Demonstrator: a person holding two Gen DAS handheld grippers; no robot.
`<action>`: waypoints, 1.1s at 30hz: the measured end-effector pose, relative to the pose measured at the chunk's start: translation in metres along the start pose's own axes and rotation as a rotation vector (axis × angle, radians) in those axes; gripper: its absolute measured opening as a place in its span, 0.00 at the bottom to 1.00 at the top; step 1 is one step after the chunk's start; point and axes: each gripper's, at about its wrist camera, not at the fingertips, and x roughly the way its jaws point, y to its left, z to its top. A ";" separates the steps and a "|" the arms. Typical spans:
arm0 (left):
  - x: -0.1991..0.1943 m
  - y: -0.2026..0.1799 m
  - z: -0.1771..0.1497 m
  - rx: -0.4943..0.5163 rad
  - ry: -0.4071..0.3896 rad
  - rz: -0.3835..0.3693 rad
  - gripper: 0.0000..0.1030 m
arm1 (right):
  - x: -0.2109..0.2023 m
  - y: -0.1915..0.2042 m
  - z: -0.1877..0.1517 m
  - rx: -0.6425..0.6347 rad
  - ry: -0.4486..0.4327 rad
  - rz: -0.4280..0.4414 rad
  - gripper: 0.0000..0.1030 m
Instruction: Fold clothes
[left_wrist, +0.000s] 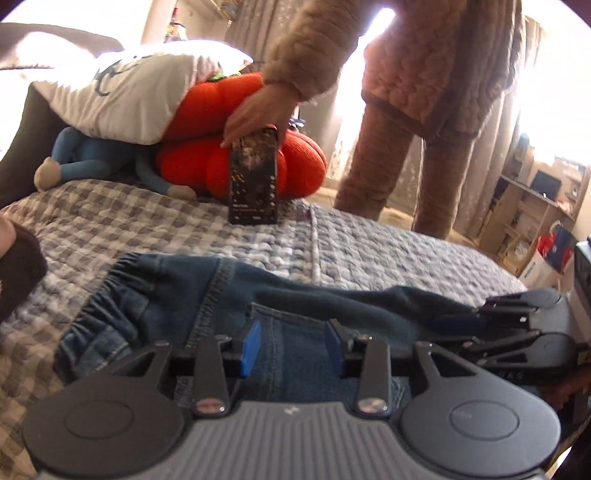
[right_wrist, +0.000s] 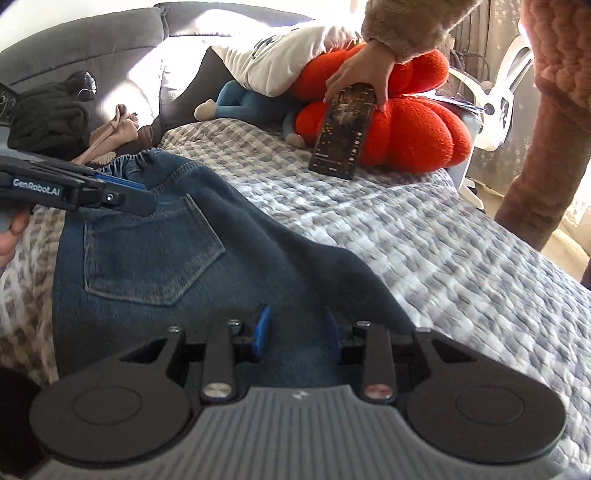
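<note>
One pair of jeans (right_wrist: 155, 243) lies spread on the checked quilt (right_wrist: 424, 236), no fold visible, so nearly everything remains. Left gripper (left_wrist: 293, 345) and right gripper (right_wrist: 295, 330) hover just above the denim, jaws parted, pinching nothing.

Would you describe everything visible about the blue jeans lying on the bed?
The jeans are dark blue denim with lighter stitched seams, an elastic gathered waistband and a back patch pocket facing up. They lie loosely spread, somewhat rumpled, on the checked quilt, with the waistband toward the pile of dark and tan clothes. Both the left gripper and the right gripper are over the denim with jaws apart; whether their pads touch the fabric cannot be told.
</note>
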 end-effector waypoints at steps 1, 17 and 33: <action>0.005 -0.004 -0.002 0.014 0.020 -0.002 0.39 | -0.008 -0.007 -0.006 0.003 0.006 -0.008 0.35; 0.055 -0.109 0.024 0.283 0.120 -0.202 0.39 | -0.110 -0.064 -0.070 0.073 0.055 -0.212 0.41; 0.102 -0.124 0.015 0.415 0.180 -0.195 0.42 | -0.132 -0.128 -0.094 0.252 0.169 -0.270 0.53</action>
